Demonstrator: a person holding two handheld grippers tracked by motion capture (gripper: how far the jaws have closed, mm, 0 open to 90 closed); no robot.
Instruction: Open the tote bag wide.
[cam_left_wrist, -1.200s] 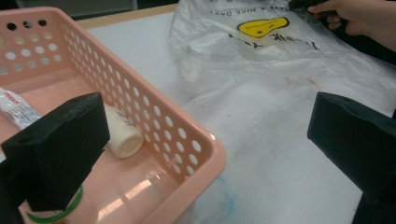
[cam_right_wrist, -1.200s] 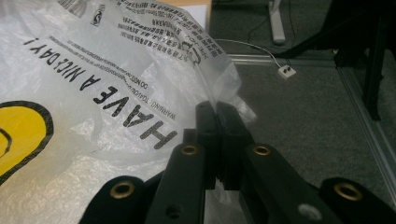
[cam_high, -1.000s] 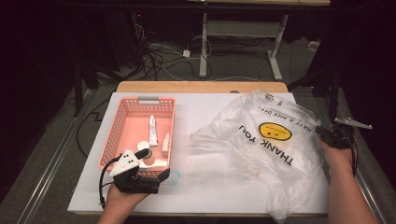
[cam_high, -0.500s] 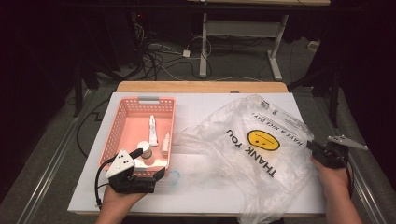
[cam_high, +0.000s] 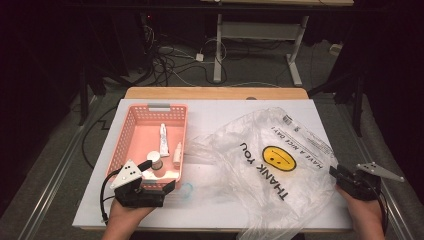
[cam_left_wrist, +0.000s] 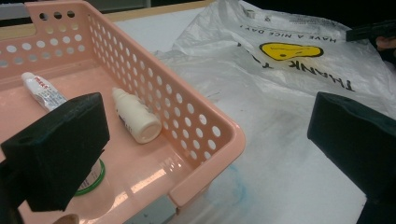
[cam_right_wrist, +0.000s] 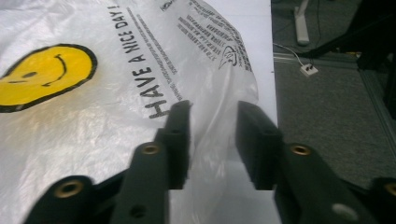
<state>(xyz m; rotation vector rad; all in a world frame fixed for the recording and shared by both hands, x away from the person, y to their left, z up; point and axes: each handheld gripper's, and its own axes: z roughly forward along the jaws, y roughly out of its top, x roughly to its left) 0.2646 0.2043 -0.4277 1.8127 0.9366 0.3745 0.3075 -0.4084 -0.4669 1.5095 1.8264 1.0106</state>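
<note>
While the left claw (cam_high: 167, 186) is held wide open across the near corner of the basket (cam_high: 131, 131), gripping nothing, a tube (cam_left_wrist: 41, 88), a bottle (cam_left_wrist: 135, 116) and a jar (cam_high: 156, 160) lie inside it. The bag (cam_high: 270, 165) is spread flat on the worktop (cam_high: 215, 107), its mouth toward the basket. The right claw (cam_right_wrist: 212, 140) has just been opening at the bag's far edge; a fold of film stands between its jaws, seemingly unpinched. The film is best let go cleanly, with the mouth left open. The jar is half hidden behind the left claw.
</note>
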